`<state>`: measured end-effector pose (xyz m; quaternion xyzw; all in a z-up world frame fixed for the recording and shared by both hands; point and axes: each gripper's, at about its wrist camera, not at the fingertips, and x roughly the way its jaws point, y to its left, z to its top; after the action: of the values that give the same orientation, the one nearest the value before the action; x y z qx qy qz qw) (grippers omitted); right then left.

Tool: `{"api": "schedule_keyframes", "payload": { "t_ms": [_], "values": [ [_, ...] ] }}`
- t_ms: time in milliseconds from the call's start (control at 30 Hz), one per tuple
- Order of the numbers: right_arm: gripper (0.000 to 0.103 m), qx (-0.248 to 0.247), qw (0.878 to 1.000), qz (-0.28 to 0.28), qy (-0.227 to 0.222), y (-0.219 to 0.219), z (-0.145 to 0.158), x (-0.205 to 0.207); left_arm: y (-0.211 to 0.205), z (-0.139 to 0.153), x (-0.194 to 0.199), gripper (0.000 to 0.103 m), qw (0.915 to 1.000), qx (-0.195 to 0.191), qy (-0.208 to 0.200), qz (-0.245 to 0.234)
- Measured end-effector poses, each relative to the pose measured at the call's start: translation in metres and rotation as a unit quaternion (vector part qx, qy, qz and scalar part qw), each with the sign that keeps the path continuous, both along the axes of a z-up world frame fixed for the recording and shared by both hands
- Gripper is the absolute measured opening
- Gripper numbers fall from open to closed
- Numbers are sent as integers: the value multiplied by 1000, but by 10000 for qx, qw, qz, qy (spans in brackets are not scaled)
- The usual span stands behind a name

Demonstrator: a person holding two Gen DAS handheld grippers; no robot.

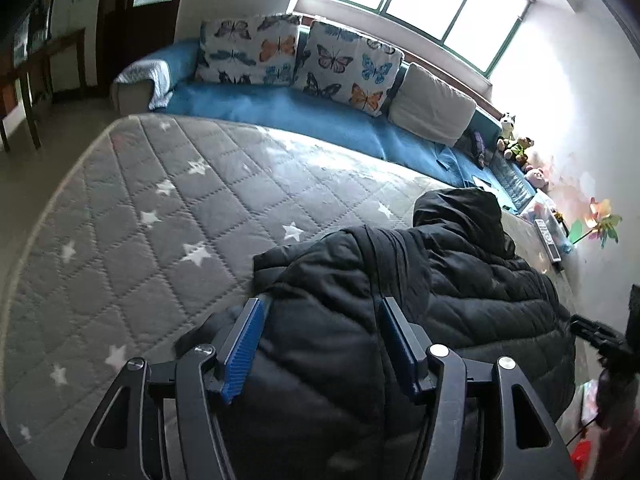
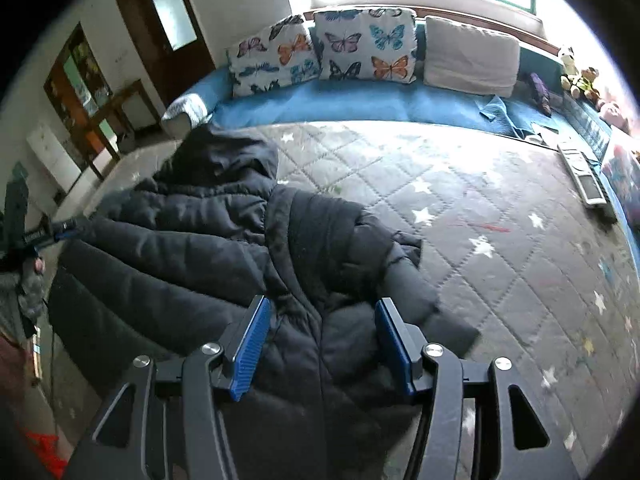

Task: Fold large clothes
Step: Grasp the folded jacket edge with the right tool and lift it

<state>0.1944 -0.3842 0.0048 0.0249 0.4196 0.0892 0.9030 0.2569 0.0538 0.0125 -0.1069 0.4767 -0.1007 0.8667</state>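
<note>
A: How do the jaws of the left gripper [image 1: 320, 320] stand?

B: Parted, the blue pads [image 1: 245, 350] clear of cloth; the black puffer jacket [image 1: 340, 360] lies below and between them, nothing pinched

A: And the right gripper [image 2: 320, 320]?

B: Also released, spread over a bunched part of the same jacket, beside its front placket; whether the pads brush the cloth cannot be told

A: Where does the jacket lie?

B: Flat on the grey star-quilted mattress [image 1: 132, 216], hood [image 2: 228, 156] toward the blue sofa [image 2: 344, 102] with butterfly cushions [image 2: 366, 44]
</note>
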Motion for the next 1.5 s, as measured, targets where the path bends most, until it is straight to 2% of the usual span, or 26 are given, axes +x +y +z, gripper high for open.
{"api": "schedule_keyframes", "payload": {
  "t_ms": [67, 167, 233, 333, 400, 567, 667, 767, 1000, 1167, 1500],
  "values": [
    [71, 19, 10000, -16, 32, -4, 2, -8, 2, 7, -12, 73, 9999, 89, -109, 23],
    [74, 96, 9998, -69, 146, -10, 2, -19, 14, 14, -32, 78, 9996, 30, -238, 119],
    [85, 226, 9995, -63, 230, -16, -2, -23, 27, 17, -43, 82, 9995, -119, -239, 168],
    [87, 479, 9982, -32, 360, -21, -10, -31, 44, 14, -59, 89, 9983, -477, -157, 305],
    [96, 701, 9966, 11, 442, -23, -19, -35, 54, 11, -69, 91, 9969, -682, -99, 370],
    [103, 1300, 9897, -7, 602, -27, -37, -38, 79, -8, -82, 92, 9889, -1328, 161, 649],
    [103, 1647, 9842, -71, 650, -31, -46, -36, 85, -19, -85, 93, 9820, -1737, 289, 689],
    [103, 1960, 9776, -145, 758, -38, -57, -30, 83, -29, -84, 100, 9785, -1899, 380, 703],
    [103, 2371, 9655, -208, 1060, -41, -79, -16, 76, -58, -75, 101, 9690, -2232, 796, 694],
    [103, 2499, 9613, -162, 1148, -39, -83, -9, 71, -69, -68, 101, 9606, -2548, 936, 601],
    [103, 2511, 9604, -108, 1199, -38, -81, -5, 53, -74, -54, 101, 9581, -2625, 1043, 467]
  ]
}}
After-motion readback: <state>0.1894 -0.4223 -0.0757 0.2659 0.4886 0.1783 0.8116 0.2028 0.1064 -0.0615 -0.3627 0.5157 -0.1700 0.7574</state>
